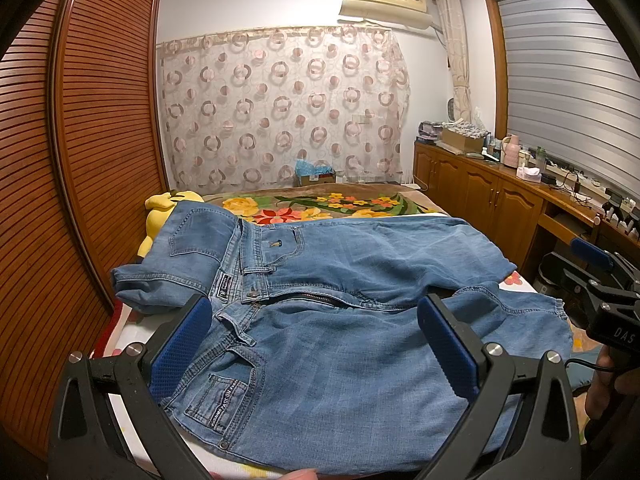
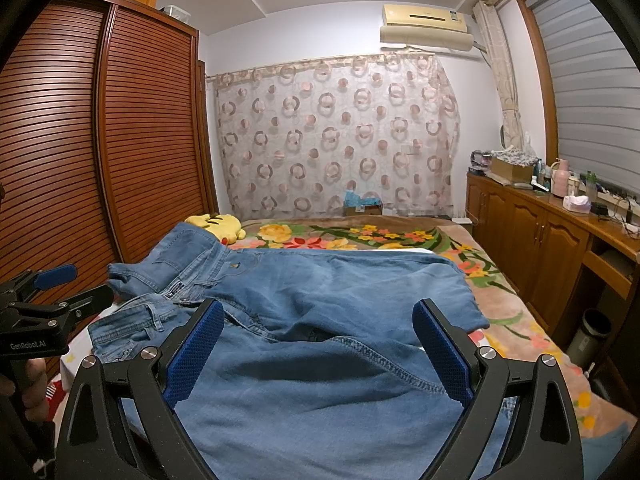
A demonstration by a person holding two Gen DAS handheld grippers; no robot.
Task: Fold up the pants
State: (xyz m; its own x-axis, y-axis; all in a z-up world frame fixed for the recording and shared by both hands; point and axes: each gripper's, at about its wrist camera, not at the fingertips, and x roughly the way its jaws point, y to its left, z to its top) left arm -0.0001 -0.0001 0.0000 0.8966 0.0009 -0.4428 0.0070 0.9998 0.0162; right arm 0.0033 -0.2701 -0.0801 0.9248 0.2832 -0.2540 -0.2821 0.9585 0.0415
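Jeans [image 1: 328, 280] lie spread across the floral blanket [image 1: 320, 204], waistband toward the wardrobe [image 1: 80, 140]. My left gripper [image 1: 314, 336] hangs over the waist, fingers wide, nothing held; only this view shows fly and pockets. My right gripper [image 2: 318, 340], fingers spread too, shows a leg hem instead.

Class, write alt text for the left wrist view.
Light blue jeans lie spread on a floral bedspread, waistband at left, between the open left gripper fingers. A yellow plush toy sits behind them.
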